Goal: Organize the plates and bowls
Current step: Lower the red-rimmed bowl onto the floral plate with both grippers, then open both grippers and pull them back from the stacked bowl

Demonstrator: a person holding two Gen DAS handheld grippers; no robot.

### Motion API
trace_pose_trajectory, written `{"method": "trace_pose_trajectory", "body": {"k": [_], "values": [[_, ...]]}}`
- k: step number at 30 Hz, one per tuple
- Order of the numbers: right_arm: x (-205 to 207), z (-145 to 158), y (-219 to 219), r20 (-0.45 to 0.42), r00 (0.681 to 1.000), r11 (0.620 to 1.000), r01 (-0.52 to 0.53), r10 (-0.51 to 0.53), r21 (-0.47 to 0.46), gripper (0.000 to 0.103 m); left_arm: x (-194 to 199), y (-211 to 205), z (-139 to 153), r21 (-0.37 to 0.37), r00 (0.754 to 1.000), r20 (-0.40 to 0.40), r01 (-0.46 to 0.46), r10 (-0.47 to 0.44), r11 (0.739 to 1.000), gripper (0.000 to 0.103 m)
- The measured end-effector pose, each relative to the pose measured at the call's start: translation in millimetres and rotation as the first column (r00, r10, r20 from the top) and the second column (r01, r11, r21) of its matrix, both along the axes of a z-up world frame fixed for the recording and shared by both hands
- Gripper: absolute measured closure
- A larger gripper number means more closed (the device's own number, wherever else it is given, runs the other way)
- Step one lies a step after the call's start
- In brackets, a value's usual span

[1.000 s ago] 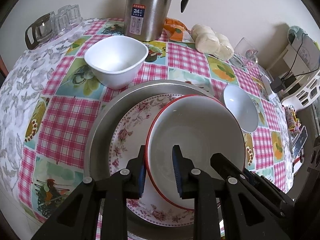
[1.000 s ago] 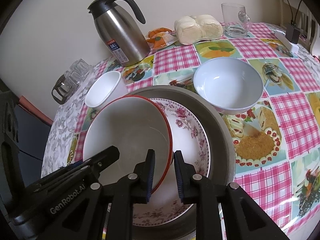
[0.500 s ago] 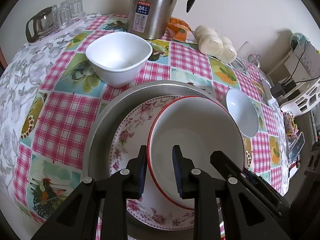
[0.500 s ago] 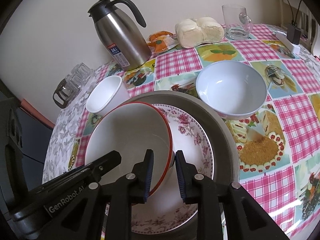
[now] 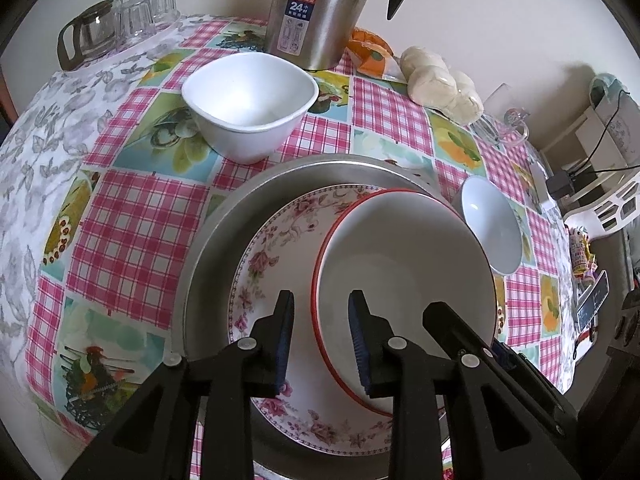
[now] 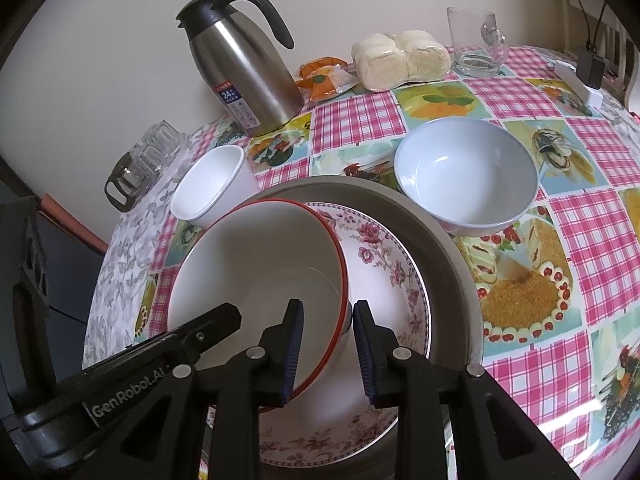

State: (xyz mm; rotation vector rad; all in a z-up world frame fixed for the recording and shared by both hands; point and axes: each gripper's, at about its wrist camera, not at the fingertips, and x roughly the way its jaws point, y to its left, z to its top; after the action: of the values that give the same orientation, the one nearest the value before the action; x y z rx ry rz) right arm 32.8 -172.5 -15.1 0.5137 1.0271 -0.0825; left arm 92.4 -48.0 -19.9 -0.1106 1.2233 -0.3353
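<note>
On the checked tablecloth, the red-rimmed bowl is released onto the floral plate: left gripper and right gripper are opening, rim between loosened jaws.

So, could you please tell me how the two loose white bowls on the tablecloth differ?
The squarish bowl has a four-cornered rim, while the round bowl has a circular one. The squarish bowl stands by the steel flask; the round bowl sits nearer the glass mug. Both are upright and empty.
</note>
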Motion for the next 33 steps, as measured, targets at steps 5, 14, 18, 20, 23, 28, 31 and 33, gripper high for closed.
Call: {"method": "trace_pose_trajectory", "body": {"k": [5, 14, 18, 20, 23, 28, 31, 33], "values": [[-2, 7, 0, 0.010, 1.000, 0.999, 0.012, -0.012, -0.033, 0.075, -2, 2, 6, 0.003, 1.000, 0.018, 0.002, -0.002, 1.000, 0.068], [-5, 14, -3, 0.025, 0.999, 0.999, 0.023, -0.022, -0.044, 0.075, -3, 7, 12, 0.004, 0.999, 0.032, -0.014, 0.014, 1.000, 0.058], [-7, 21, -3, 0.042, 0.999, 0.997, 0.036, -0.033, -0.063, 0.066, -3, 9, 16, 0.016, 0.999, 0.044, -0.024, 0.023, 1.000, 0.049], [-8, 22, -3, 0.041, 0.998, 0.995, 0.050, -0.046, -0.081, 0.052, -3, 11, 18, 0.034, 0.998, 0.053, -0.038, 0.036, 0.999, 0.045], [-8, 22, -6, 0.042, 0.998, 0.995, 0.057, -0.054, -0.087, 0.041, -1, 17, 19, 0.038, 0.997, 0.055, -0.061, 0.059, 0.997, 0.041], [-7, 22, -5, 0.044, 0.998, 0.993, 0.058, -0.054, -0.103, 0.033, 0, 23, 22, 0.067, 0.993, 0.079, -0.093, 0.088, 0.993, 0.040], [-7, 23, -4, 0.052, 0.997, 0.992, 0.055, -0.049, -0.115, 0.024, 2, 29, 22, 0.071, 0.990, 0.090, -0.118, 0.111, 0.991, 0.023], [-7, 23, -3, 0.053, 0.997, 0.990, 0.056, -0.049, -0.126, 0.021, 3, 34, 23, 0.083, 0.986, 0.100, -0.143, 0.135, 0.986, 0.020]]}}
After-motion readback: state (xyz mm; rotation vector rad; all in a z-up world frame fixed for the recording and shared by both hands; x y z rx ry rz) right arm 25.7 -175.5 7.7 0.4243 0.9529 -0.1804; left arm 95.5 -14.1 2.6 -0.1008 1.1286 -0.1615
